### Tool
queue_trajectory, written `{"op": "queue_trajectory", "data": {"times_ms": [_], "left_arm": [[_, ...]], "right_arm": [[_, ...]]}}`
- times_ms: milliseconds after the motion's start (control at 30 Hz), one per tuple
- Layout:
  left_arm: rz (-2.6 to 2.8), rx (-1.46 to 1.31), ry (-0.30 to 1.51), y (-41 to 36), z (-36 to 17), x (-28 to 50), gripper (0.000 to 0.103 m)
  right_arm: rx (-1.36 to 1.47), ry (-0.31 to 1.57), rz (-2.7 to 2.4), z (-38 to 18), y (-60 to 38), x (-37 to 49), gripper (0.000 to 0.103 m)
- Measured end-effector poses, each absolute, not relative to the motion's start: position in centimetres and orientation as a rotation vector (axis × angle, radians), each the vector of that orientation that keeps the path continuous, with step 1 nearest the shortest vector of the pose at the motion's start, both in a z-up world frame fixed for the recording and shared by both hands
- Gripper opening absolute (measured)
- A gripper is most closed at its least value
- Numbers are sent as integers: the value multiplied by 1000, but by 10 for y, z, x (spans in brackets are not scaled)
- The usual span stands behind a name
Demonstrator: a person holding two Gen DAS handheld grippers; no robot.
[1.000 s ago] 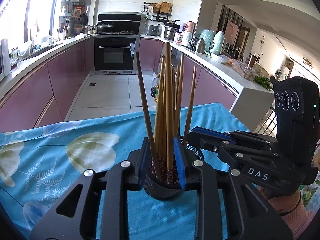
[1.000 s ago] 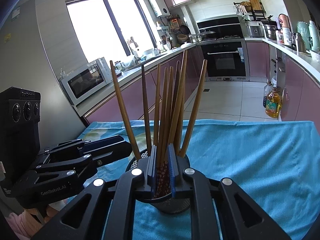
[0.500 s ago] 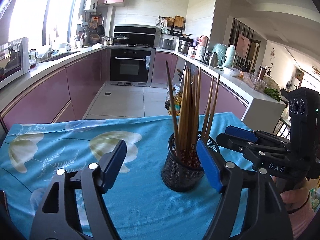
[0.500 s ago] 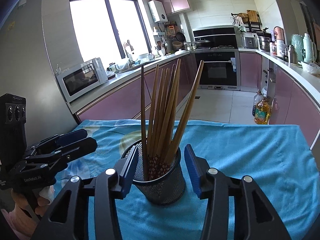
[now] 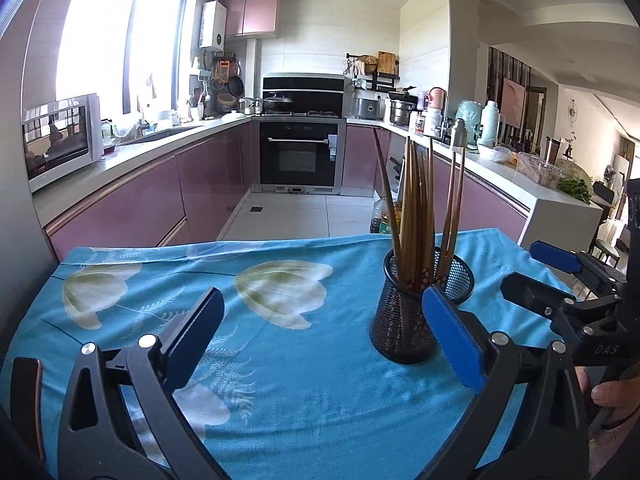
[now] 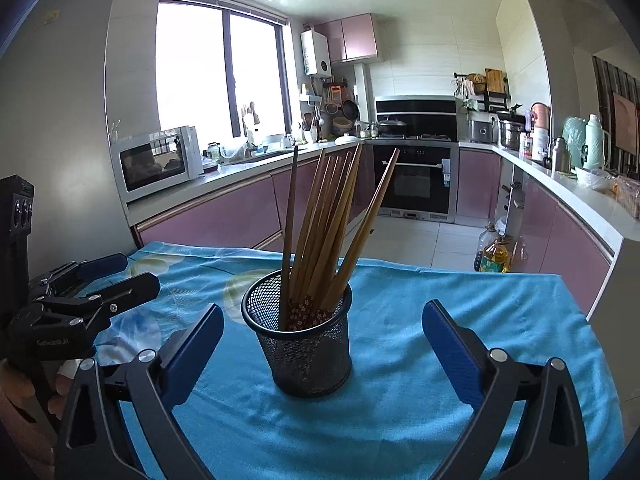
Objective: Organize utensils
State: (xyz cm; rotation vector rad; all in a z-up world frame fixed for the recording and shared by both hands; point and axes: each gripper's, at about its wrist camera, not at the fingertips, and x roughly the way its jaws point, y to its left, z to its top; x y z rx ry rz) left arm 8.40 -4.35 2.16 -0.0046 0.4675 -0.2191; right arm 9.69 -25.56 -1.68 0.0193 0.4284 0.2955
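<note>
A black mesh holder [image 6: 302, 342] stands upright on the blue flowered tablecloth [image 6: 440, 300], filled with several brown chopsticks [image 6: 324, 224] that lean apart. It also shows in the left wrist view [image 5: 416, 308], with the chopsticks [image 5: 416, 208] standing in it. My left gripper [image 5: 320, 328] is open and empty, with the holder in front of its right finger. My right gripper [image 6: 322, 344] is open and empty, with the holder between and beyond its fingers, untouched. Each gripper appears in the other's view, the right one [image 5: 560, 280] and the left one [image 6: 100, 280].
The table's far edge drops to a tiled kitchen floor [image 5: 304, 216]. Pink cabinets and counters run along both sides, with an oven [image 5: 298, 156] at the back, a microwave [image 6: 156, 162] on the left and oil bottles [image 6: 492, 254] on the floor.
Both grippers were shut on the chopsticks in the holder a second ago. They have opened and drawn back, leaving the holder and chopsticks standing on the cloth.
</note>
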Motion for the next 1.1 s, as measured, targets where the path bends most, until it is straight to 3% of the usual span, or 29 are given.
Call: {"op": "queue_trajectory", "data": {"times_ms": [1100], "left_arm": [[-70, -6, 283, -19, 5, 24, 98]], "right_arm": [[12, 336, 207, -39, -245, 51, 96]]}}
